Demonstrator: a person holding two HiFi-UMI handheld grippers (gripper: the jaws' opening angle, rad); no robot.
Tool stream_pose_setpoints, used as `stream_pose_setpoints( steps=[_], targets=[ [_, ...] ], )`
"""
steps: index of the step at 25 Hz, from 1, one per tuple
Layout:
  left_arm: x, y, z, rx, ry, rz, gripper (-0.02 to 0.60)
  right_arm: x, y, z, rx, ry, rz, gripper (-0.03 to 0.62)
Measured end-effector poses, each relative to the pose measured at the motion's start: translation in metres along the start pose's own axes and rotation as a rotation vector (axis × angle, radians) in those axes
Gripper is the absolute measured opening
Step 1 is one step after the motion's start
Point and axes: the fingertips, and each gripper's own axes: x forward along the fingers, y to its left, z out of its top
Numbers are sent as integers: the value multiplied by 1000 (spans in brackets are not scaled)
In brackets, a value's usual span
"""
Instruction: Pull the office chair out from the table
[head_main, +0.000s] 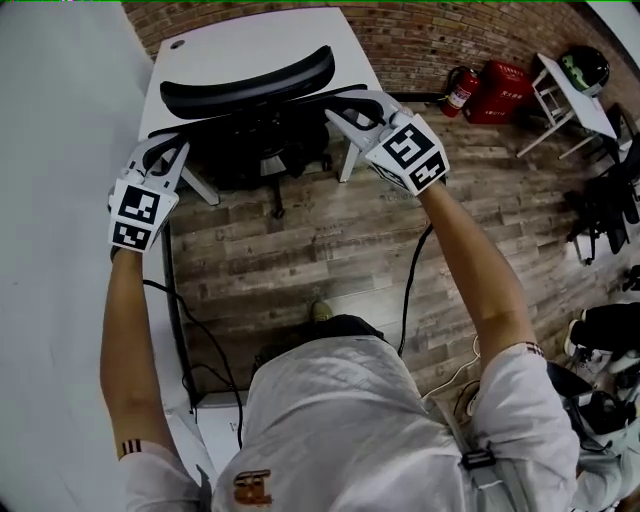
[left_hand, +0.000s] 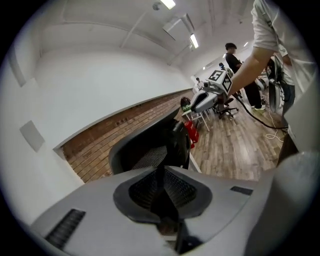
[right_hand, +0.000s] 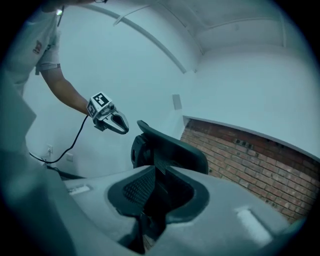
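Note:
A black office chair (head_main: 250, 82) with a curved backrest stands tucked under the white table (head_main: 205, 45), seen from above. My left gripper (head_main: 180, 150) hovers by the backrest's left end, my right gripper (head_main: 336, 113) by its right end; neither touches the chair. In the left gripper view the chair (left_hand: 150, 145) lies ahead of my left gripper (left_hand: 160, 175), whose jaws stand a narrow slit apart with nothing between them; the right gripper (left_hand: 197, 102) shows beyond. The right gripper view shows the chair (right_hand: 172, 145) past my right gripper (right_hand: 156, 175), also slightly parted and empty, with the left gripper (right_hand: 120, 125) beyond.
A white wall (head_main: 60, 150) runs close along the left and a brick wall (head_main: 440, 30) behind the table. A fire extinguisher (head_main: 458, 90), red box (head_main: 500, 90) and small white table (head_main: 570, 95) with a helmet (head_main: 585, 68) stand at the back right. Cables (head_main: 410, 290) trail over the wooden floor.

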Motion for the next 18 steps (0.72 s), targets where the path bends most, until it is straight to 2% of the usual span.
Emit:
stream_pose_setpoints(
  steps=[4, 9, 18],
  targets=[
    [11, 8, -14, 36, 87, 7, 96, 5, -18, -20, -53, 55, 39, 101],
    [21, 14, -38, 97, 196, -20, 153, 11, -30, -46, -98, 157, 91, 156],
    [40, 33, -84, 217, 360, -99, 191, 34, -43, -94, -226, 374, 178, 243]
  ],
)
